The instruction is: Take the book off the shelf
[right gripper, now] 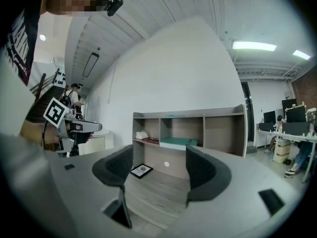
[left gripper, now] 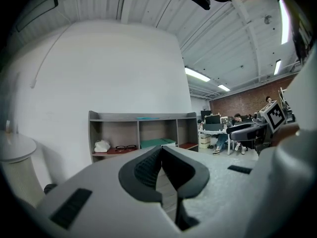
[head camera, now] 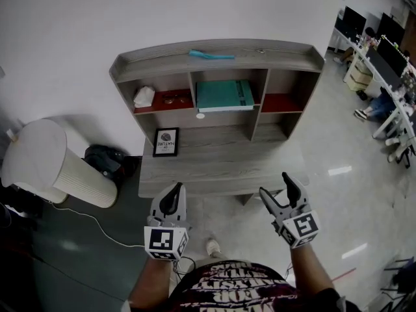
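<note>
A shelf unit (head camera: 286, 60) (left gripper: 114, 117) (right gripper: 223, 112) of grey, wood-grained board is set against a smooth white wall. Its upper part is divided into three square-cornered compartments, and a flat desk surface is formed below them. The book (head camera: 224, 95) (left gripper: 157, 143) (right gripper: 177, 142), a flat teal rectangle with a pale page edge, is laid on its side in the middle compartment, well apart from both grippers. In the left compartment, which is lined in red, a crumpled white lump (head camera: 143, 96) (left gripper: 102, 146) (right gripper: 142, 135) is seen beside a pair of dark-rimmed glasses (head camera: 172, 99) (left gripper: 126, 147). A thin teal strip (head camera: 211, 55) is laid along the top board. A small picture in a black frame (head camera: 166, 142) (right gripper: 141, 170) is laid flat on the lower surface. A pale cylindrical bin (head camera: 58, 168) with ribbed sides and a domed lid is stood on the glossy floor to the left of the unit.

The left gripper (head camera: 174, 190) (left gripper: 161, 150) is held in front of the unit with its ridged dark pads brought together at the tips; nothing is clamped between them. The right gripper (head camera: 275, 184) (right gripper: 158, 157) is held level beside it with its jaws spread wide, and nothing but the shelf beyond is seen in the gap. Each gripper is built of matte grey plastic with curved jaws.
</note>
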`<control>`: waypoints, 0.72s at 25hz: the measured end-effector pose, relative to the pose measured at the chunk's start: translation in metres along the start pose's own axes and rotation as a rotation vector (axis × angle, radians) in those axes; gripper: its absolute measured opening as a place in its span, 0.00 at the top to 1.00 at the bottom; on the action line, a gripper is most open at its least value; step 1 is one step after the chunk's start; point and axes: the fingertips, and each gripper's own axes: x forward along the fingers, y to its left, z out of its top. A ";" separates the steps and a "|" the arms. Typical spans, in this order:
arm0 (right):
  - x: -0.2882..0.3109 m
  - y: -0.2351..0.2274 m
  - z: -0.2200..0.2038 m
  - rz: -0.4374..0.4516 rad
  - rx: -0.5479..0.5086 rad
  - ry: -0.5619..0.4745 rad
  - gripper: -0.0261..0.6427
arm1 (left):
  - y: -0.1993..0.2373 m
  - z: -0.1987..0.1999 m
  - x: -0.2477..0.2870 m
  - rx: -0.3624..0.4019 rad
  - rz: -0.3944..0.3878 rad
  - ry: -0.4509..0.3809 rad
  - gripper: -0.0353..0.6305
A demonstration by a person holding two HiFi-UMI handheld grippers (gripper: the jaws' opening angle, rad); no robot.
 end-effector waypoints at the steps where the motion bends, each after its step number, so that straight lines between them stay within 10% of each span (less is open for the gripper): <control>1: 0.006 0.000 0.002 -0.006 0.001 -0.003 0.47 | 0.005 0.001 0.005 0.002 -0.004 -0.003 0.94; 18: 0.058 0.017 -0.003 -0.060 0.024 0.064 0.47 | 0.060 -0.006 0.047 -0.024 -0.085 -0.009 0.94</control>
